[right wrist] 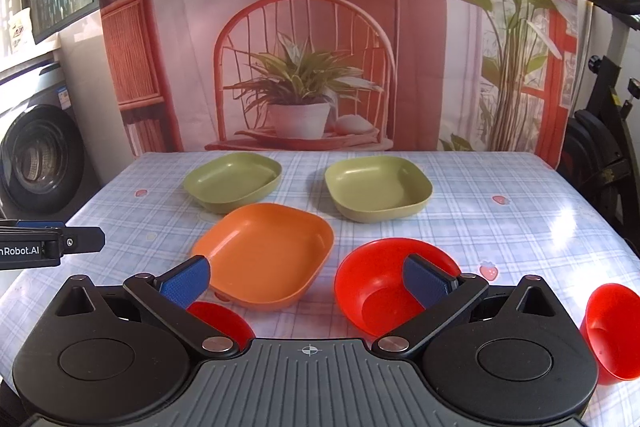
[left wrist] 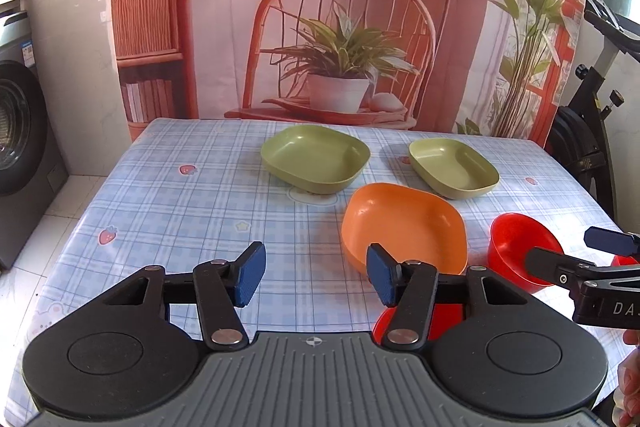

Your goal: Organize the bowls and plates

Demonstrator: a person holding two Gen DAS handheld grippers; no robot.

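- The left hand-held gripper (left wrist: 316,273) is released, holding nothing; the orange plate (left wrist: 404,227) sits just ahead on the worktop (left wrist: 180,211).
- The right hand-held gripper (right wrist: 308,281) is released too, its right finger over a red bowl (right wrist: 380,283).
- Two green plates (right wrist: 234,181) lie farther ahead.

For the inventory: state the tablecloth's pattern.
Pale blue-and-white plaid tablecloth with small strawberry prints; clearest in the left wrist view.

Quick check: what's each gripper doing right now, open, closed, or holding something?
Left gripper: jaws open, holding nothing.
Right gripper: jaws open, holding nothing.
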